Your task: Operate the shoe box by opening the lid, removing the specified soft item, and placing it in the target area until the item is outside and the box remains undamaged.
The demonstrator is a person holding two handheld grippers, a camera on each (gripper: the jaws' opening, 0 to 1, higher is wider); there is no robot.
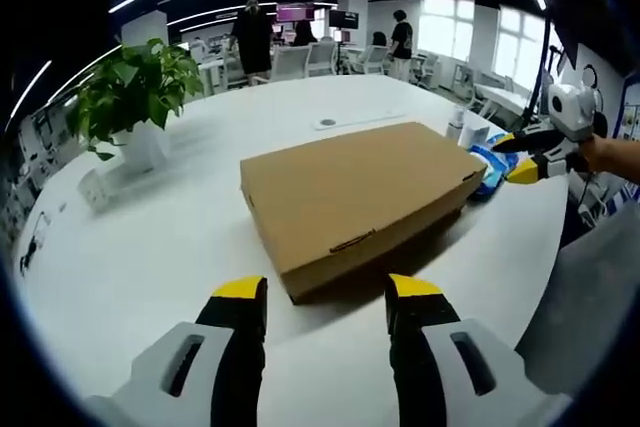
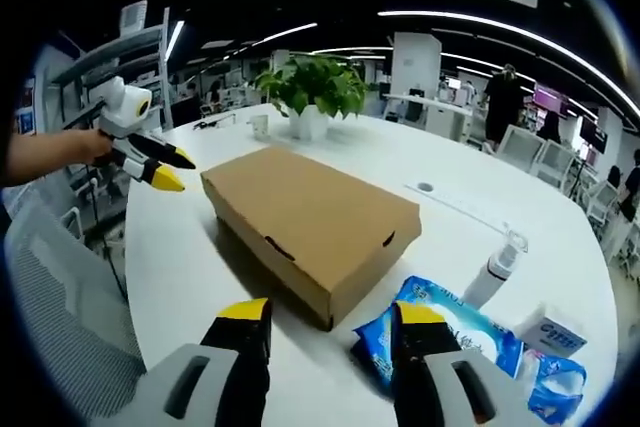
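A: In the left gripper view, what lies ahead?

B: The left gripper has its jaws spread, nothing between them. Just beyond, at twelve o'clock, the shoe box sits closed on the white table. A potted plant stands at ten o'clock, and the right gripper comes in at three o'clock, jaws parted, hovering at the box's far corner beside a blue packet.

A: And the right gripper view?

B: The right gripper is open and empty over the table. The shoe box is at twelve o'clock, lid down. This view adds things by the near jaw: the blue wipes packet at four o'clock, touching the right jaw, a white bottle behind it, and a small carton further right. The left gripper shows at ten o'clock, jaws apart, off the box's end. The plant stands beyond the box.
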